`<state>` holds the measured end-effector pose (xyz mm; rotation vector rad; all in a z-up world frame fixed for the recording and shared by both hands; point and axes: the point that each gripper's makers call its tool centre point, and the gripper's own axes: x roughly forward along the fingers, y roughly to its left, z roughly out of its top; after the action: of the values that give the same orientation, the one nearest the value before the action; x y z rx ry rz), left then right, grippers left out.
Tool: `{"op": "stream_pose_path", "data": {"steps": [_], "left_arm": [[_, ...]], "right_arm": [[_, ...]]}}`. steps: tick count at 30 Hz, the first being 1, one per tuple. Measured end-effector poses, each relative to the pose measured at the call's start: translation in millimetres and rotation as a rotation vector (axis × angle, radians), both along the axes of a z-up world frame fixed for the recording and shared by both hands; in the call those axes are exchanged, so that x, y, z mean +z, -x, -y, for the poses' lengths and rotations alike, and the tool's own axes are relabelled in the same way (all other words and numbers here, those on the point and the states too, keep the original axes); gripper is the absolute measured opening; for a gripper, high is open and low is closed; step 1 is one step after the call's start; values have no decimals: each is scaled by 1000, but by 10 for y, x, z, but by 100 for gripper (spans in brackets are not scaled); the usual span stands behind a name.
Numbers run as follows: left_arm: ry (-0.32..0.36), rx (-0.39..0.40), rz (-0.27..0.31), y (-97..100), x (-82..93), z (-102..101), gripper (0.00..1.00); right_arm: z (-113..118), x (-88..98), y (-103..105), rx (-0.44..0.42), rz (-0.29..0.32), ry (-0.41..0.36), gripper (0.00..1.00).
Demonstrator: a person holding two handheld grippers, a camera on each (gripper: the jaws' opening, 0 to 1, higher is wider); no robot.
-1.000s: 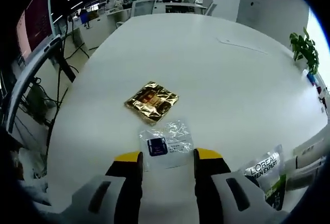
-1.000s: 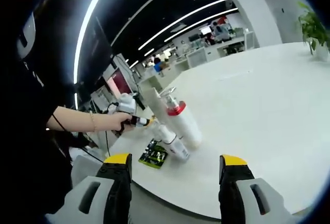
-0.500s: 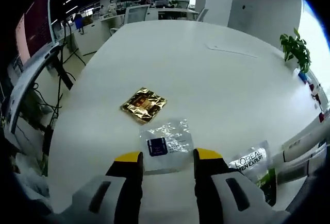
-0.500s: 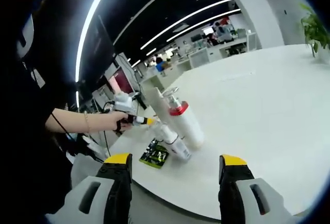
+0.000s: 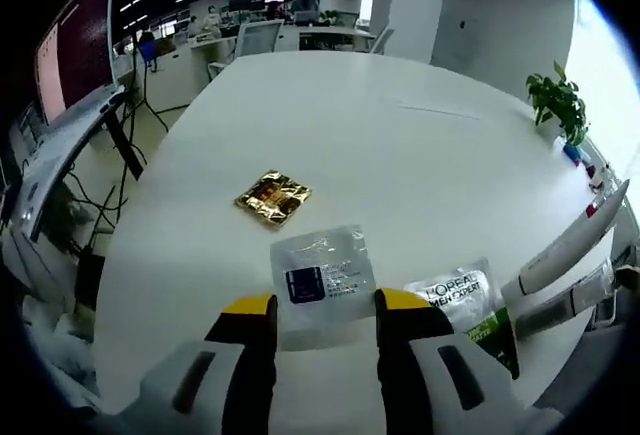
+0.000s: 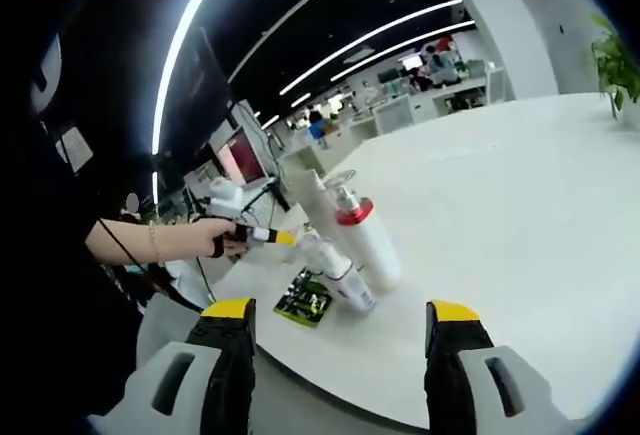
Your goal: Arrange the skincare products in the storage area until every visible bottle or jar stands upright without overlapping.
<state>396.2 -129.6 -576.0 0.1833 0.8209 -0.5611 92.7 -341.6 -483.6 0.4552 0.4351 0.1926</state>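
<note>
Two grippers: both with jaws spread apart and nothing between them.
Left gripper point(image 5: 325, 307): hovers above the near edge of the white table point(image 5: 420, 155); its yellow-tipped jaws frame the near end of a clear sachet point(image 5: 322, 273) lying flat, without touching it as far as can be told.
Right gripper point(image 6: 340, 317): held off the table edge, jaws wide open, pointing across the tabletop point(image 6: 520, 235).
Gold packet point(image 5: 273, 197): flat on the table, beyond the clear sachet and apart from it.
Printed sachet point(image 5: 463, 305): white and green, flat, just right of the left gripper's right jaw.
Tubes point(image 5: 560, 255): two white ones lying on their sides at the right table edge, next to the printed sachet.
Bottles point(image 6: 365, 245): white, one with a red collar, tipped over and leaning together near the table edge; a small green packet point(image 6: 305, 300) lies beside them.
Hand point(image 6: 222, 239): in the right gripper view, a person's hand holds the other gripper just left of the bottles.
Potted plant point(image 5: 555, 105): stands at the far right of the table.
</note>
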Motion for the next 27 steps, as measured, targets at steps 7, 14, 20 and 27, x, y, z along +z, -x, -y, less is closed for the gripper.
{"op": "stream_pose_path", "data": {"steps": [7, 14, 20, 27], "left_arm": [[15, -11, 8, 204, 138, -82, 35], [-2, -21, -4, 348, 61, -156, 35], [-8, -20, -26, 435, 16, -180, 35], [-12, -25, -38, 518, -19, -207, 35]], "right_arm": [[-22, 7, 3, 5, -1, 6, 70], [-38, 6, 5, 11, -4, 17, 70], [-31, 9, 7, 14, 0, 25, 69], [3, 7, 12, 10, 9, 30, 69]]}}
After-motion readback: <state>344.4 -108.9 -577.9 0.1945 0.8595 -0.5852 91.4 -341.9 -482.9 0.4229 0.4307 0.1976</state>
